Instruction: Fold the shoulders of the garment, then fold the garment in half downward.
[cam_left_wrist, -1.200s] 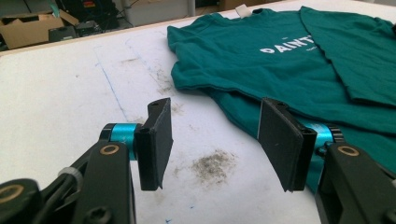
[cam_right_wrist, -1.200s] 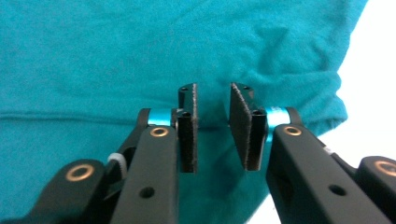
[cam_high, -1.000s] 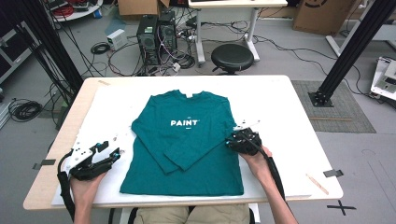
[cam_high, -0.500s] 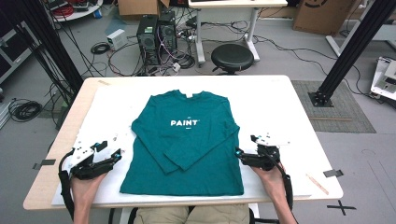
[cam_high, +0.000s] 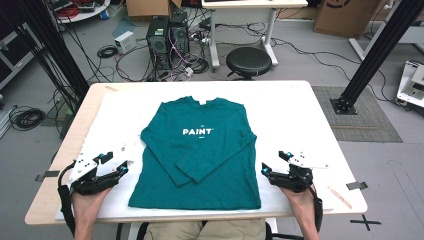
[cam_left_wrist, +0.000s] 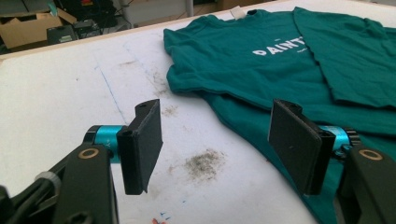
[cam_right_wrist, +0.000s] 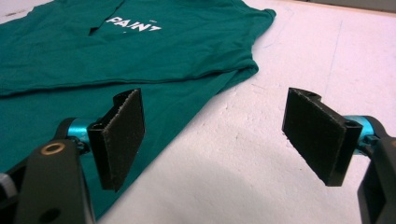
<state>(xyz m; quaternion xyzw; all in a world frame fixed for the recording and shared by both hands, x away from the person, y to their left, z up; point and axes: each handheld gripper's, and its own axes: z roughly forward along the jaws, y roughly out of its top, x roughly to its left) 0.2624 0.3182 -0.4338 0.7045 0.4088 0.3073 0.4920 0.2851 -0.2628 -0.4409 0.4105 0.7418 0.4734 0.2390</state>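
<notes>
The green long-sleeve shirt (cam_high: 200, 150) lies flat in the middle of the white table (cam_high: 300, 110), both sleeves already folded across its front. The left gripper (cam_high: 117, 167) and the right gripper (cam_high: 272, 167) have just opened wide and hold nothing, one at each side of the hem. Folding the body seems to remain.

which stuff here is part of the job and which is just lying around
In the job: teal long-sleeved PAINT shirt; left gripper; right gripper; white table top.
Lying about: round black stool; two dark computer towers; cardboard box.
</notes>
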